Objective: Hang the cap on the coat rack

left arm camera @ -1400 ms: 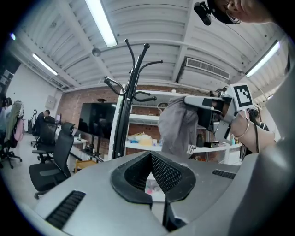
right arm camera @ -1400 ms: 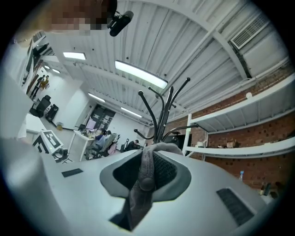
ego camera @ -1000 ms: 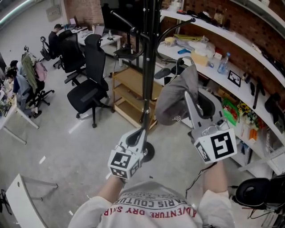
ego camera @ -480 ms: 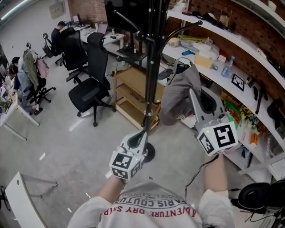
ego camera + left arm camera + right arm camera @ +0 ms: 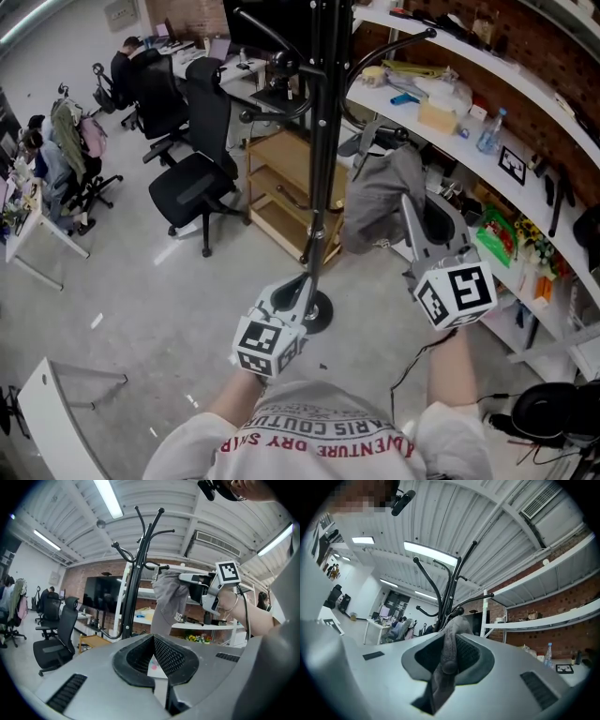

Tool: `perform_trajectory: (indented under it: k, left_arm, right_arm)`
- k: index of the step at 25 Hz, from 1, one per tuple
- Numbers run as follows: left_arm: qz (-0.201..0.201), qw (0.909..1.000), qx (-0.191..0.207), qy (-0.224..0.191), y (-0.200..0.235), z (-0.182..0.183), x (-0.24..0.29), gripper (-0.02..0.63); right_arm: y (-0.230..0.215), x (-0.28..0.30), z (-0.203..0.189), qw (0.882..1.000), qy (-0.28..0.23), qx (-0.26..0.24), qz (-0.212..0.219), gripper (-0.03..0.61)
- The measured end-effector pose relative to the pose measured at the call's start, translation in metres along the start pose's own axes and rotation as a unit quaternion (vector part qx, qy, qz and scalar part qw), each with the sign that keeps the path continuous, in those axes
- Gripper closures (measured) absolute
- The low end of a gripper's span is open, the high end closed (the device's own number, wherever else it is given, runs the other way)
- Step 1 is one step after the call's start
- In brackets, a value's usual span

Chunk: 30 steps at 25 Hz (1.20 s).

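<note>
The black coat rack point(image 5: 323, 122) rises from a round base point(image 5: 317, 312) on the floor, its curved hooks spreading at the top. A grey cap point(image 5: 378, 200) hangs limp just right of the pole, and my right gripper point(image 5: 405, 204) is shut on it. In the right gripper view the grey cap point(image 5: 443, 674) fills the jaws, and a ball-tipped hook point(image 5: 459, 611) of the coat rack point(image 5: 450, 590) stands right behind its top. My left gripper point(image 5: 296, 289) is held low by the pole, shut with nothing in it. The left gripper view shows the coat rack point(image 5: 133, 592), the cap point(image 5: 168, 597) and the right gripper point(image 5: 186, 581) beside it.
Black office chairs point(image 5: 192, 183) and a low wooden shelf trolley point(image 5: 281, 197) stand behind the rack. A curved white shelf point(image 5: 459, 122) with bottles and small items runs along the brick wall at right. People sit at desks point(image 5: 42, 155) at far left.
The right gripper still holds the cap just right of the pole, a little farther up in the view. The left gripper has hardly moved.
</note>
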State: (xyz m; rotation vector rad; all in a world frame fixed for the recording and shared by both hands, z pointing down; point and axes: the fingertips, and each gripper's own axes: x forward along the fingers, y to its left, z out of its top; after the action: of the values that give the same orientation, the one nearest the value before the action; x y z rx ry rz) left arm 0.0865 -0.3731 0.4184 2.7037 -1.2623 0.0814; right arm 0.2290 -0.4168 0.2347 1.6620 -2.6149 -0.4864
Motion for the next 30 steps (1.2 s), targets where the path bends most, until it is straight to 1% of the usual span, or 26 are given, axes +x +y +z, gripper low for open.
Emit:
perform_trajectory:
  k: [2,4,7,10,14,20,27,30]
  left_arm:
    - [0.003,1.0000,-0.001,0.001,0.001,0.000,0.002,0.609]
    - [0.006,1.0000,-0.001,0.002,0.002,-0.002,0.002,0.609]
    - [0.007,1.0000,-0.002,-0.002,0.001,-0.001,0.005,0.609]
    - [0.005,0.9999,0.003,-0.012,0.001,0.008,0.006,0.609]
    - [0.004,0.9998,-0.001,-0.018,0.002,0.010,0.005,0.609]
    - [0.003,0.9997,-0.004,-0.024,-0.003,0.010,0.005,0.609]
    - [0.005,0.9997,-0.006,-0.021,-0.003,0.010,0.002,0.609]
    - [0.006,0.9997,-0.004,-0.024,-0.003,0.010,-0.002,0.609]
  right_arm:
    - [0.000,0.004,-0.006,1.000,0.004,0.004,0.001,0.525]
    - [-0.002,0.006,-0.013,1.000,0.012,0.010,-0.007,0.525]
    - [-0.003,0.010,-0.027,0.999,0.034,0.005,-0.028,0.525]
    - [0.006,0.016,-0.044,0.998,0.059,0.000,-0.027,0.525]
    - [0.015,0.020,-0.067,0.996,0.077,0.019,-0.036,0.525]
    - [0.015,0.018,-0.093,0.994,0.086,0.046,-0.045,0.525]
    - [0.022,0.024,-0.097,0.995,0.078,0.048,-0.037,0.525]
    - [0.020,0.021,-0.097,0.994,0.080,0.059,-0.053,0.525]
